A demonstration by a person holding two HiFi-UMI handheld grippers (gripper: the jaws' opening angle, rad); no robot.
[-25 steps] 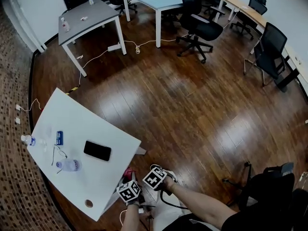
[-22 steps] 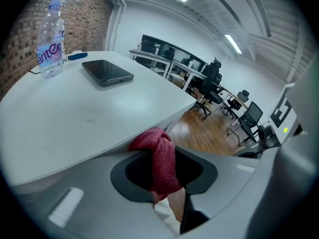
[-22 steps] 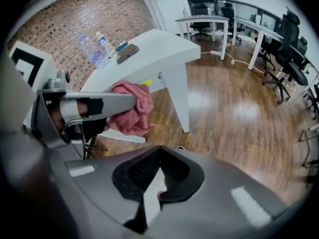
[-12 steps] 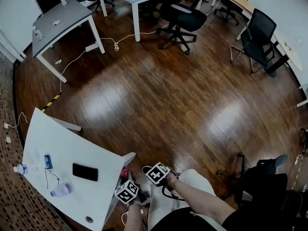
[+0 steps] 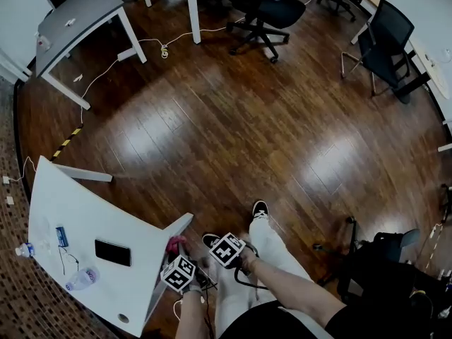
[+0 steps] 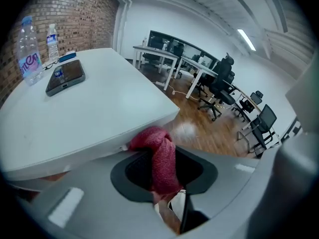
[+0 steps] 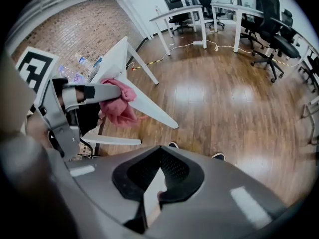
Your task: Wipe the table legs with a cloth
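Note:
A red cloth (image 6: 161, 159) hangs bunched between the jaws of my left gripper (image 6: 162, 176), which is shut on it. Its top rests against the near corner edge of the white table (image 6: 99, 108). In the head view the cloth (image 5: 174, 244) shows at that corner, just ahead of the left gripper (image 5: 176, 254). My right gripper (image 7: 152, 193) is shut with nothing in it and sits to the right of the left one (image 5: 220, 249). From the right gripper view the left gripper's fingers (image 7: 82, 91) clamp the cloth (image 7: 118, 107) beside the table corner (image 7: 149, 106). The leg under this corner is hidden.
A black phone (image 5: 113, 252), two water bottles (image 5: 79, 280) (image 5: 25, 249) and a small blue item lie on the table. A white table foot (image 5: 81, 176) rests on the wood floor. The person's shoes (image 5: 260, 208) stand close. Office chairs (image 5: 263, 9), desks and floor cables fill the back.
The head view has swung down and right, so the table sits lower left. The person's leg and shoe have come into view. Both grippers stay by the table corner, cloth still held.

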